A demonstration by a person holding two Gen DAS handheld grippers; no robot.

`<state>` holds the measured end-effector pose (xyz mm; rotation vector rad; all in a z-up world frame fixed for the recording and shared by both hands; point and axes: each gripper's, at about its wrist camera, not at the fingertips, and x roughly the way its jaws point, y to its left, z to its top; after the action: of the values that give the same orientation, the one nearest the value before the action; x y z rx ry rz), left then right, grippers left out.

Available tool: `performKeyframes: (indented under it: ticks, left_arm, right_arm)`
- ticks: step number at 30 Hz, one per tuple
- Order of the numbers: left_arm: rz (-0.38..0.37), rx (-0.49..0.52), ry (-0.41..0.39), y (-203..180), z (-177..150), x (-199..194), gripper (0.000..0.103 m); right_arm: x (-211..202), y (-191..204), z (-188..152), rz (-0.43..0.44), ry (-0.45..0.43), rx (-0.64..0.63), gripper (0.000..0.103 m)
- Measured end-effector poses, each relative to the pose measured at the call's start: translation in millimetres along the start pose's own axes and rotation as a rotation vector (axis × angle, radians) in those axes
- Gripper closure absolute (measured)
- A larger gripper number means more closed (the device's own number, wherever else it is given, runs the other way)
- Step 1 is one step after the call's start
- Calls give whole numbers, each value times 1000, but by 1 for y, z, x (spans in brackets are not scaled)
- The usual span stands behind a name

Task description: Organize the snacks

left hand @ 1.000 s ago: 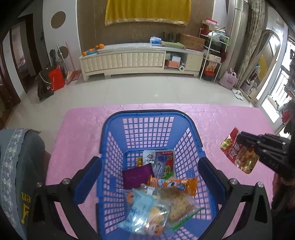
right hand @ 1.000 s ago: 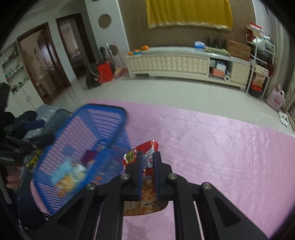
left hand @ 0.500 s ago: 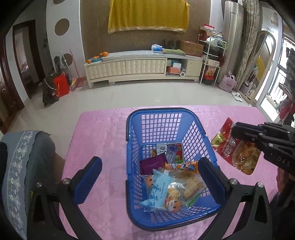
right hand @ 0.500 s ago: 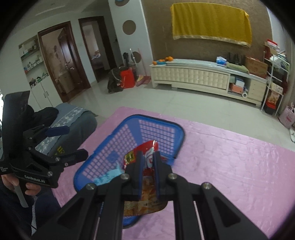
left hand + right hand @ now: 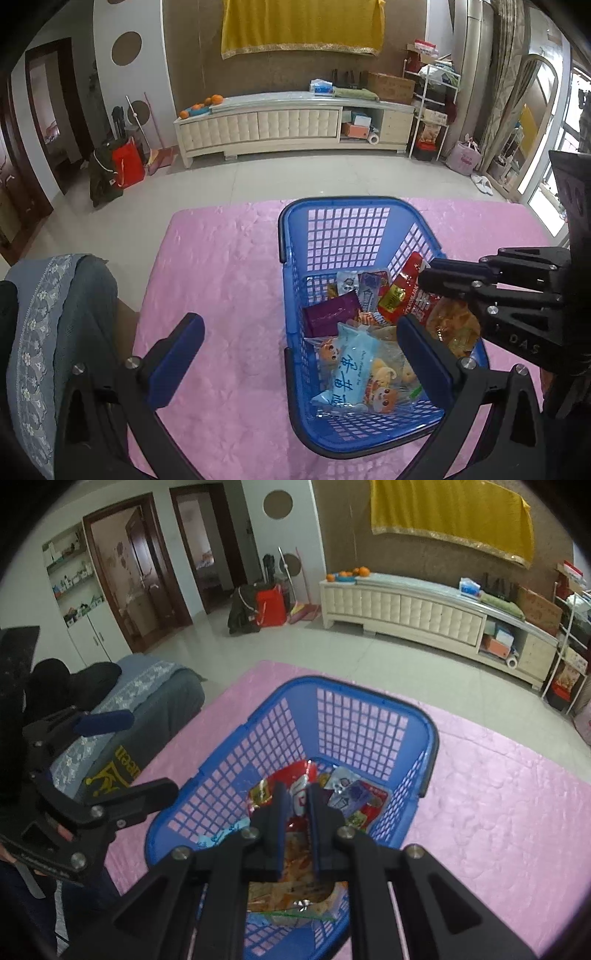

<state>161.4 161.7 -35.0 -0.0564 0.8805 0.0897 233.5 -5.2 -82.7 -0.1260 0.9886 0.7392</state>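
A blue plastic basket (image 5: 280, 236) (image 5: 369, 694) stands on the pink tablecloth (image 5: 221, 277). Inside lie several snack packets, among them a light blue one (image 5: 351, 373) and a purple one (image 5: 330, 314). My right gripper (image 5: 296, 794) (image 5: 424, 282) is shut on a red snack bag (image 5: 404, 299) (image 5: 295, 853). It holds the bag over the basket's right side, above the other packets. My left gripper (image 5: 299, 332) (image 5: 136, 757) is open and holds nothing. Its right finger is in front of the basket and its left finger is over bare cloth.
A chair with a grey-blue cover (image 5: 55, 332) (image 5: 147, 694) stands against the table's left edge. Pink cloth (image 5: 498, 812) stretches to the right of the basket. Beyond the table's far edge are tiled floor and a long cream cabinet (image 5: 277, 122).
My right gripper has carried the red bag from the right of the basket to above its inside. My left gripper has shifted left, so the basket now sits right of centre in its view.
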Motion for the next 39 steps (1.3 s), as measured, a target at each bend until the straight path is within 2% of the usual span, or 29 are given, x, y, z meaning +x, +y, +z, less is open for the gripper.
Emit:
performKeyframes:
  ticks: [6, 12, 16, 18, 20, 21, 25, 33, 35, 37, 39]
  left_arm:
    - [-16, -26, 14, 3, -3, 11, 0]
    - [-18, -24, 11, 1, -5, 13, 0]
    - [-21, -18, 7, -1, -4, 11, 0]
    - [-27, -19, 2, -2, -4, 9, 0]
    - [-30, -20, -2, -3, -4, 7, 0]
    - [-30, -21, -4, -4, -4, 5, 0]
    - [-35, -21, -19, -6, -5, -2, 0]
    - [-42, -20, -60, -16, -10, -22, 0]
    - [-21, -27, -97, -18, -13, -34, 0]
    - [-30, -39, -128, -20, -17, -44, 0]
    - [-47, -55, -147, -22, -21, -54, 0]
  right_arm:
    - [15, -3, -2, -23, 30, -4, 88]
    - [12, 0, -6, -32, 20, -23, 88]
    - [11, 0, -6, -52, 27, -19, 77]
    - [8, 0, -6, -62, 21, -17, 63]
    - [4, 0, -6, -63, 11, -14, 34]
    - [1, 0, -6, -59, 4, -15, 30]
    - [-8, 4, -7, -81, -8, -26, 22]
    - [-38, 6, -14, -126, -63, -14, 18]
    - [-45, 8, -18, -130, -73, -12, 8]
    - [-56, 8, -23, -145, -89, -5, 2]
    - [-66, 8, -28, -141, -118, 19, 0]
